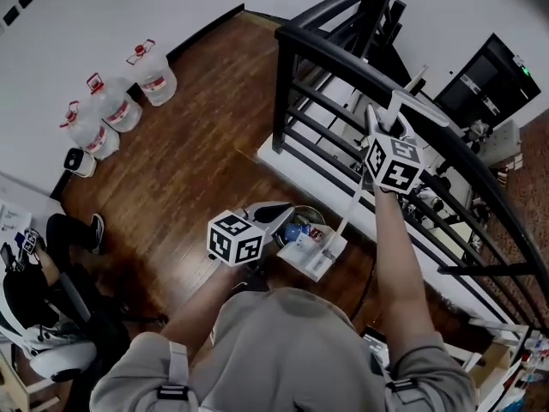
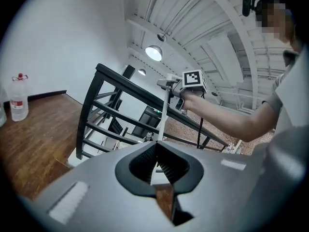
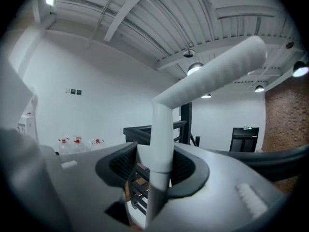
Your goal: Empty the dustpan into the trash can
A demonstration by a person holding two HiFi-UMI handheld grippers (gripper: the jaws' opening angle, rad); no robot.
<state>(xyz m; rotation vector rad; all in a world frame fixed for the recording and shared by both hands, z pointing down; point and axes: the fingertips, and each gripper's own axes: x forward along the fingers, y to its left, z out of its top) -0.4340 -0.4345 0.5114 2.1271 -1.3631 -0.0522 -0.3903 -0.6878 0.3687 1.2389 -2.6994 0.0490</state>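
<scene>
We had the wooden floor [image 1: 189, 161] below us and the black railing [image 1: 343, 58] on our right. The trash can [image 1: 307, 212] stood by the railing's foot, the white dustpan [image 1: 314, 254] just beside its rim. Our right gripper [image 3: 157, 163] held its jaws clamped on the dustpan's long handle [image 3: 162, 129], up high. Our left gripper [image 2: 155, 151] hovered near the can, jaws together, nothing between them.

I see the white long-handled dustpan [image 1: 316, 256], pan low, handle slanting up, just right of the round open trash can [image 1: 310, 214] on the wood floor [image 1: 189, 161]
</scene>
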